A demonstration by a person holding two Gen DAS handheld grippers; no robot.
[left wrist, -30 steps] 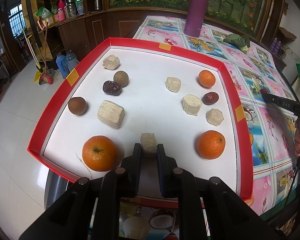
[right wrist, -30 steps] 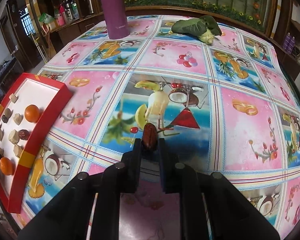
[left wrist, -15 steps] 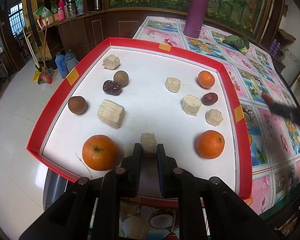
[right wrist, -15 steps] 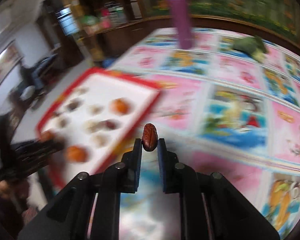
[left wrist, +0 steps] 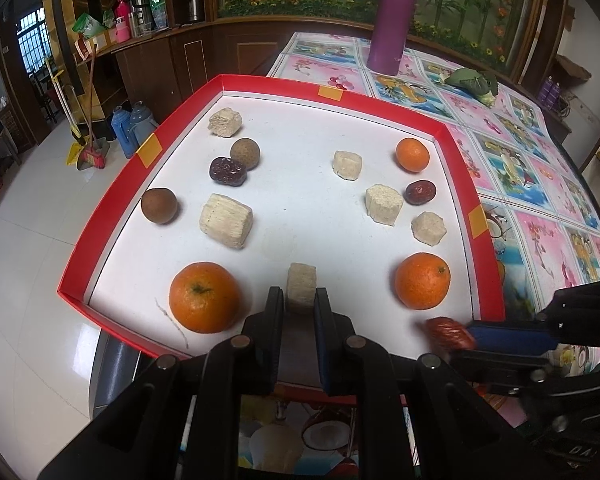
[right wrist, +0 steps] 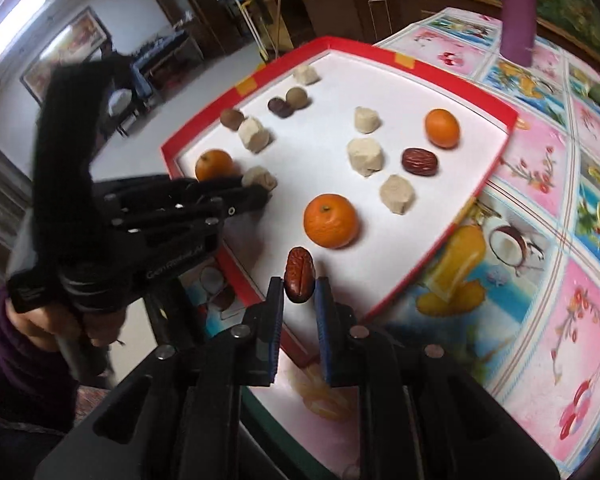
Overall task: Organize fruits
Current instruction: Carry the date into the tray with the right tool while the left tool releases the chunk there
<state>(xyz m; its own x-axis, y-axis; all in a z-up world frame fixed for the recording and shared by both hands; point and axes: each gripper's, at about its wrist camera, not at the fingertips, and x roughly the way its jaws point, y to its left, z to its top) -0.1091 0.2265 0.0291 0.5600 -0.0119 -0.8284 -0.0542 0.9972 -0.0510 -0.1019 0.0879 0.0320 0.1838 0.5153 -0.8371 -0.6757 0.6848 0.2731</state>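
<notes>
A red date is clamped at 12 o'clock between the right gripper's fingertips, above the tray's near edge.

A beige cube is clenched by the left gripper.

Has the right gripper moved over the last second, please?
Yes. The right gripper, shut on a red date, has swung from the flowered tablecloth leftward to the near corner of the red tray.

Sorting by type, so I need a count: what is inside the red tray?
Red tray holds three oranges, two dates, two brown round fruits, and six beige blocks, one gripped by the left hand-held gripper. Nothing seems hidden.
</notes>
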